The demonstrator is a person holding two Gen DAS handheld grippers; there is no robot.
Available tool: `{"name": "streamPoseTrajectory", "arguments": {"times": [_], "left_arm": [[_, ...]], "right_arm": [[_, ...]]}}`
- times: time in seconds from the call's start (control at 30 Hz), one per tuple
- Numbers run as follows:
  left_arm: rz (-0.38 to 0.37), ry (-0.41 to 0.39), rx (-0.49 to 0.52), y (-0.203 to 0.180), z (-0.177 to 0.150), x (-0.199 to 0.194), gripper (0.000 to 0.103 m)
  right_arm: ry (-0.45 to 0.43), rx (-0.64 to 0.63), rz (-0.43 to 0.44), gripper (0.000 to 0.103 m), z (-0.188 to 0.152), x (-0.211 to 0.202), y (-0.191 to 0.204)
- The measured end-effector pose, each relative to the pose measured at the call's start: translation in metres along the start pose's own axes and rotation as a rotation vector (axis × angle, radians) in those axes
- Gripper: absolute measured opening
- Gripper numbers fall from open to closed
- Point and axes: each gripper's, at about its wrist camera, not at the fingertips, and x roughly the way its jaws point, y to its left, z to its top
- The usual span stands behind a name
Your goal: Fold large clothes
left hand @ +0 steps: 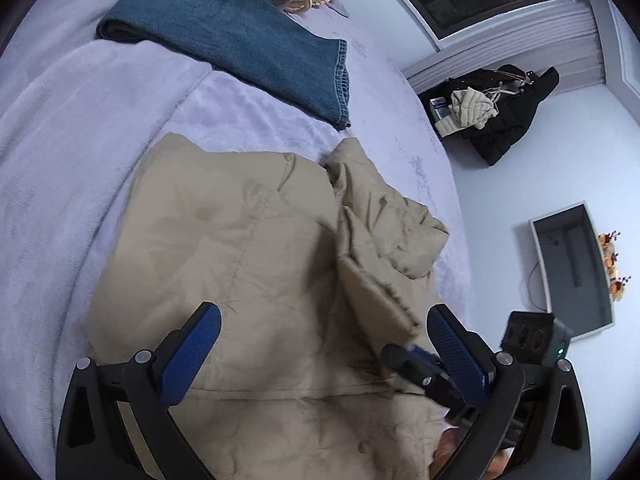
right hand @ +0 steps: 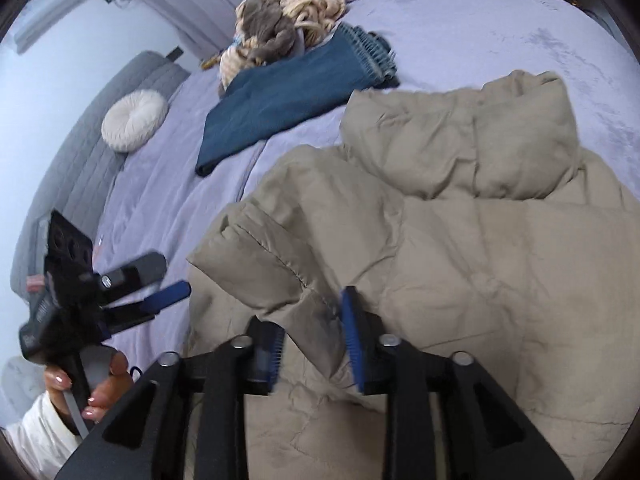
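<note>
A large beige puffer jacket [left hand: 248,248] lies spread on the lilac bed [left hand: 60,140]; it also shows in the right wrist view [right hand: 460,248]. My left gripper [left hand: 324,332] is open and empty, held above the jacket; it also shows in the right wrist view [right hand: 160,280], left of the jacket. My right gripper [right hand: 314,316] has its jaws closing on a sleeve fold [right hand: 296,280] of the jacket; the cloth sits between the blue pads. Its tip shows in the left wrist view [left hand: 408,360] at the sleeve edge.
Folded blue jeans [left hand: 240,36] and a heap of tan and brown knitwear [right hand: 288,28] lie farther up the bed. A round cream cushion [right hand: 134,120] rests by the grey headboard [right hand: 80,152]. A dark coat pile [left hand: 500,116] and a tray [left hand: 572,268] are on the floor.
</note>
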Motion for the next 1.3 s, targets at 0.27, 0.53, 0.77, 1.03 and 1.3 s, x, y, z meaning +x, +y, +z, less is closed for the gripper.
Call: {"name": "streamPoseTrajectory", "arguments": {"times": [0.27, 0.53, 0.77, 1.03, 1.3], "left_arm": [[0.029, 0.113, 0.051, -0.012, -0.009, 0.055, 0.103], [0.092, 0.148, 0.147, -0.040, -0.016, 0.104, 0.069], [0.130, 0.111, 0.257, -0.064, -0.030, 0.089, 0.010], [0.271, 0.132, 0.312, -0.039, -0.045, 0.105, 0.010], [0.516, 0.010, 0.376, -0.045, -0.043, 0.078, 0.080]], "right_arm": [[0.039, 0.089, 0.000, 0.059, -0.046, -0.032, -0.048], [0.033, 0.243, -0.173, 0.019, -0.108, -0.091, -0.151], [-0.077, 0.384, -0.321, 0.016, -0.102, -0.113, -0.214], [-0.097, 0.253, -0.427, 0.012, -0.071, -0.110, -0.208], [-0.066, 0.433, -0.320, 0.014, -0.091, -0.105, -0.248]]}}
